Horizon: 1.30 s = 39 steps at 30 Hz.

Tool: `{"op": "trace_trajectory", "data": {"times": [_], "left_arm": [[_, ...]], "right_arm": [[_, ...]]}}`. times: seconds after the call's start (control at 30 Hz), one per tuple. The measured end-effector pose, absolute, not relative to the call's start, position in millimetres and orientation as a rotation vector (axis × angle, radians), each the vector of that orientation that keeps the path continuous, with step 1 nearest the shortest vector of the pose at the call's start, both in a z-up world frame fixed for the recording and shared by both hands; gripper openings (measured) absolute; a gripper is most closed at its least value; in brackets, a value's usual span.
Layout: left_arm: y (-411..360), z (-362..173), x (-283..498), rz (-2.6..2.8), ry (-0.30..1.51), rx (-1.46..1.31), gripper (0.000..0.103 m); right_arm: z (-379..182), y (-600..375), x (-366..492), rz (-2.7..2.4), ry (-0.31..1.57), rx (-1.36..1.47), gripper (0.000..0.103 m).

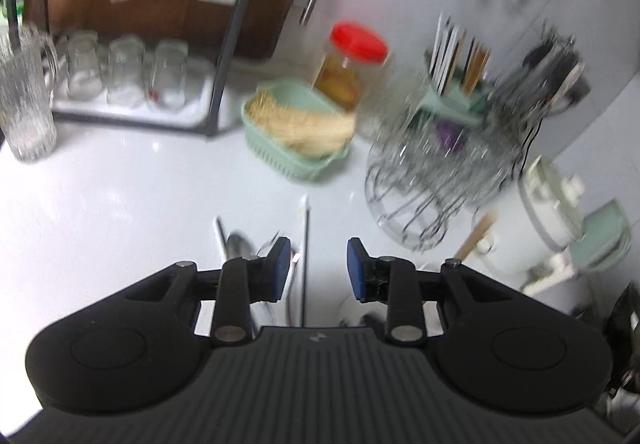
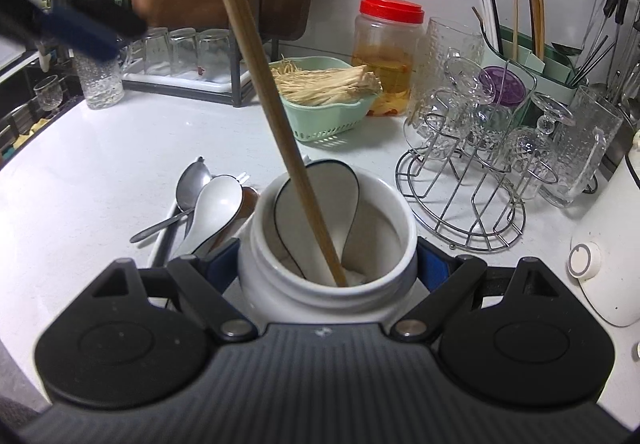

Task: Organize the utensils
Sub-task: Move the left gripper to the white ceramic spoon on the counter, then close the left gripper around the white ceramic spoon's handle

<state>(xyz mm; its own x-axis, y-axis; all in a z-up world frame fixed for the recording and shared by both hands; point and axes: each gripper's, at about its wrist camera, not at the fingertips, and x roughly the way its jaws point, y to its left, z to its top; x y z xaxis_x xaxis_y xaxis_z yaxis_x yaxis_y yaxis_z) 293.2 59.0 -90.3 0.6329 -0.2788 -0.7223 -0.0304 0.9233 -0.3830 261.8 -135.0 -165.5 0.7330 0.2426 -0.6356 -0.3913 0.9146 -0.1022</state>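
My right gripper (image 2: 328, 266) is shut on a white ceramic jar (image 2: 280, 280), one blue pad on each side. In the jar stand a dark-rimmed white spoon (image 2: 340, 187) and a long wooden stick (image 2: 256, 55). Left of the jar, a metal spoon (image 2: 192, 179), a white ceramic spoon (image 2: 220, 199) and a brown spoon (image 2: 249, 199) lie on the white counter (image 2: 100, 163). My left gripper (image 1: 320, 268) is open above these utensils, with nothing pressed between its pads. Under it I see the metal spoon (image 1: 239, 244) and a thin white utensil (image 1: 305, 228). It also shows blurred at the top left of the right wrist view.
A mint basket of dried strands (image 2: 320, 111) and a red-lidded jar (image 2: 388, 55) stand behind. A wire rack of glasses (image 2: 480, 163) and a green utensil caddy (image 2: 532, 51) are at the right. Upturned glasses on a tray (image 2: 180, 55) sit at the back left. A white appliance (image 2: 604, 264) is at the far right.
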Motion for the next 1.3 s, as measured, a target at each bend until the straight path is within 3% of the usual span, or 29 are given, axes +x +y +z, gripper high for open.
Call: {"op": "trace_trajectory", "data": {"times": [0.23, 0.3, 0.4, 0.5, 0.83, 1.3], "left_arm": [[60, -154, 308, -0.137, 0.988, -0.389, 0.036], [57, -165, 317, -0.138, 1.002, -0.379, 0.043], [45, -173, 333, -0.141, 1.021, -0.329, 0.044], [34, -181, 348, -0.13, 1.027, -0.258, 0.054], [17, -206, 379, -0.097, 1.092, -0.131, 0.059], [1, -211, 399, -0.042, 1.13, -0.063, 0.058]], "right_arm": [[-165, -138, 261, 0.356, 0.661, -0.241, 0.091], [-166, -138, 261, 0.359, 0.66, -0.243, 0.091], [-166, -138, 260, 0.362, 0.661, -0.247, 0.091], [-166, -139, 260, 0.368, 0.66, -0.249, 0.091], [-165, -142, 264, 0.358, 0.665, -0.245, 0.091], [-166, -142, 270, 0.358, 0.661, -0.251, 0.091]]}}
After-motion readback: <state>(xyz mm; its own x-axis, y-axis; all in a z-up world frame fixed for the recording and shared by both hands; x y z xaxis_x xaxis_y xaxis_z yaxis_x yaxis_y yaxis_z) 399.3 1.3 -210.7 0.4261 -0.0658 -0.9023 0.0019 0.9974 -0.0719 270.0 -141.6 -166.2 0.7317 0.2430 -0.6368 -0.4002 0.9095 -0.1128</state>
